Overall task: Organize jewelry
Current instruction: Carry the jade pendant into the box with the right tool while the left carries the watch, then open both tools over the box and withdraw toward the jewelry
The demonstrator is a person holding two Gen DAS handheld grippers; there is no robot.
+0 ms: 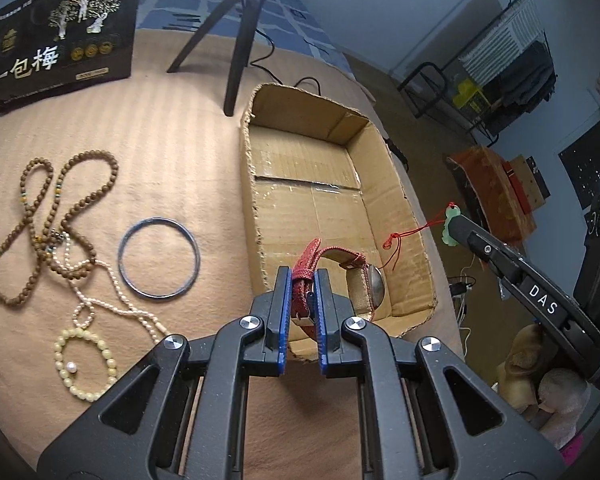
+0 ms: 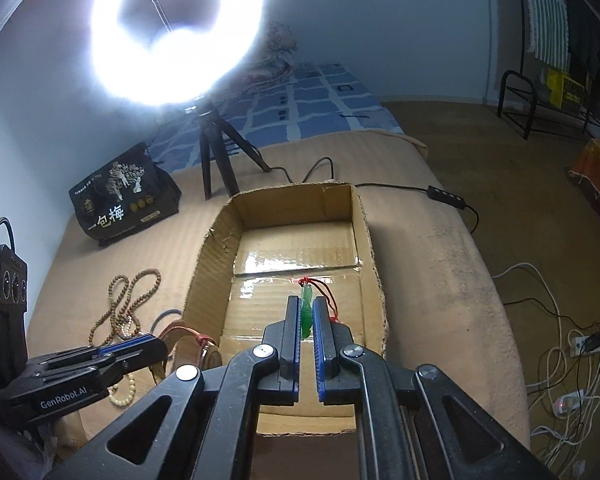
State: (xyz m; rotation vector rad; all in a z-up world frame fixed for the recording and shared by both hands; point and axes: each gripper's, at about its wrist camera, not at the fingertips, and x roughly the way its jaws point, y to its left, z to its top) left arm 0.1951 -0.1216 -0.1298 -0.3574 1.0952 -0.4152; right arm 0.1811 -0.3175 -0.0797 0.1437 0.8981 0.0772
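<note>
My left gripper [image 1: 302, 280] is shut on the red strap of a watch [image 1: 332, 276] and holds it over the near left corner of an open cardboard box [image 1: 260, 200]. My right gripper [image 2: 307, 312] is shut on a green jade pendant [image 2: 306, 312] with a red cord and holds it over the box [image 2: 370, 240]. The pendant also shows in the left wrist view [image 1: 451, 226]. On the tan blanket left of the box lie a brown bead necklace [image 1: 52, 216], a dark blue bangle [image 1: 159, 259], a pearl strand [image 1: 112, 296] and a yellow bead bracelet [image 1: 85, 364].
A black printed bag [image 1: 60, 36] stands at the back left. A ring light [image 2: 176, 32] on a black tripod [image 1: 240, 40] stands behind the box, its cable running right. The bed edge drops off to the right, with cables on the floor [image 2: 572, 360].
</note>
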